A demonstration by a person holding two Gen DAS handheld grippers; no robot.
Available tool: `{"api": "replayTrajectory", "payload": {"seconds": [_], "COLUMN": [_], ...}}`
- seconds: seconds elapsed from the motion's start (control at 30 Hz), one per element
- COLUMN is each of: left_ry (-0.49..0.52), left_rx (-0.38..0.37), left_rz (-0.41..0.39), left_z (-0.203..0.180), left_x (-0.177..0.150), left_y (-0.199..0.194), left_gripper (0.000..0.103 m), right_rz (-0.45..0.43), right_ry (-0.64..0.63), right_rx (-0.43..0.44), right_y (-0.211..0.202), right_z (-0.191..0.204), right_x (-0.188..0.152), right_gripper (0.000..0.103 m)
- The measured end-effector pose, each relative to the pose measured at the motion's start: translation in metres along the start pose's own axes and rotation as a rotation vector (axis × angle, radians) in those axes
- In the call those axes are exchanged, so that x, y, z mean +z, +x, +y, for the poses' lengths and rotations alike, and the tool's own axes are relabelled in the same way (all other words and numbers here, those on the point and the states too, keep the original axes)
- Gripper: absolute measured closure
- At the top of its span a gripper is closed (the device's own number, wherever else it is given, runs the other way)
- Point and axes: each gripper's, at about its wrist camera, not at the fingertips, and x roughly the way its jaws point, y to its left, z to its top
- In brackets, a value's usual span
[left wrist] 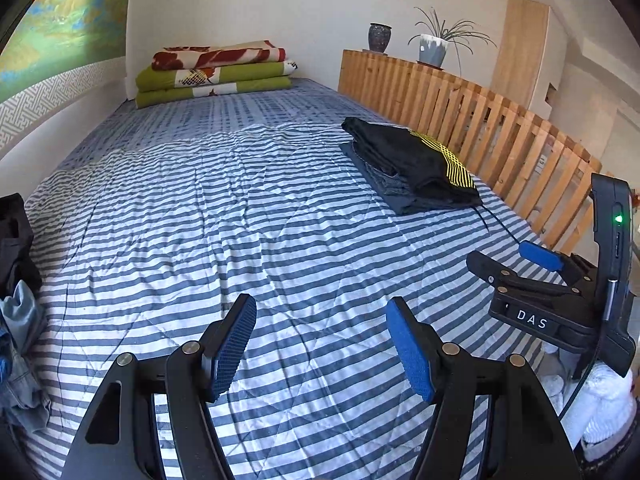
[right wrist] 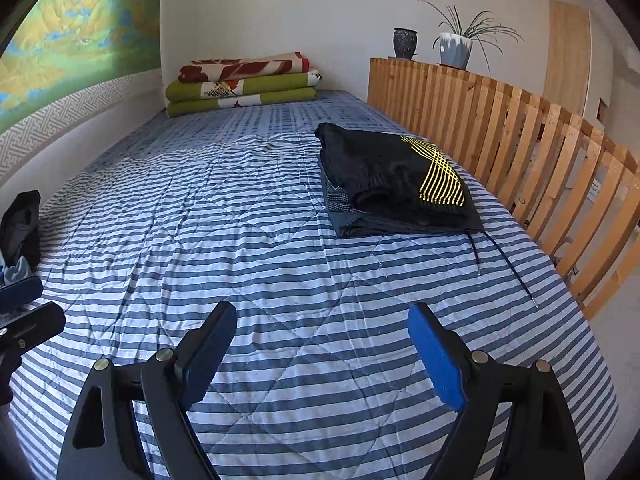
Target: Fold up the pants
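A folded stack of pants [left wrist: 412, 160] [right wrist: 384, 172] lies on the right side of the striped bed [left wrist: 240, 220] [right wrist: 240, 240]. Black pants with yellow stripes are on top and dark grey ones underneath, with a drawstring [right wrist: 508, 268] trailing toward me. A heap of unfolded clothes [left wrist: 16, 280] [right wrist: 20, 232] sits at the bed's left edge. My left gripper [left wrist: 320, 320] hangs open over the near middle of the bed, holding nothing. My right gripper [right wrist: 322, 320] is also open and empty. It appears in the left wrist view as the right gripper [left wrist: 508, 258], near the bed's right edge.
Folded blankets [left wrist: 216, 72] are stacked at the far end against the wall. A wooden slat rail [left wrist: 480, 120] [right wrist: 520, 140] runs along the bed's right side, with a potted plant [right wrist: 456, 48] and a dark vase [right wrist: 405, 42] on it. A wall borders the left.
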Motion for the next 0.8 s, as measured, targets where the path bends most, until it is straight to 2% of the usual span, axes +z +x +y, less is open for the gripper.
{"api": "replayTrajectory", "payload": {"seconds": [0.27,0.8], "left_ry": [0.023,0.004], "left_rx": [-0.008,0.020], "left_rz": [-0.002,0.023], "left_z": [-0.012,0.000], "left_x": [0.001,-0.006], "left_y": [0.003,0.019], "left_gripper": [0.032,0.032], "right_rz": [0.007,0.017], "right_ry": [0.043,0.013], "right_rx": [0.006,0.014], "right_y": [0.003,0.009], "right_z": [-0.009,0.001], "right_x": [0.000,-0.004], "right_gripper": [0.018,0.018]}}
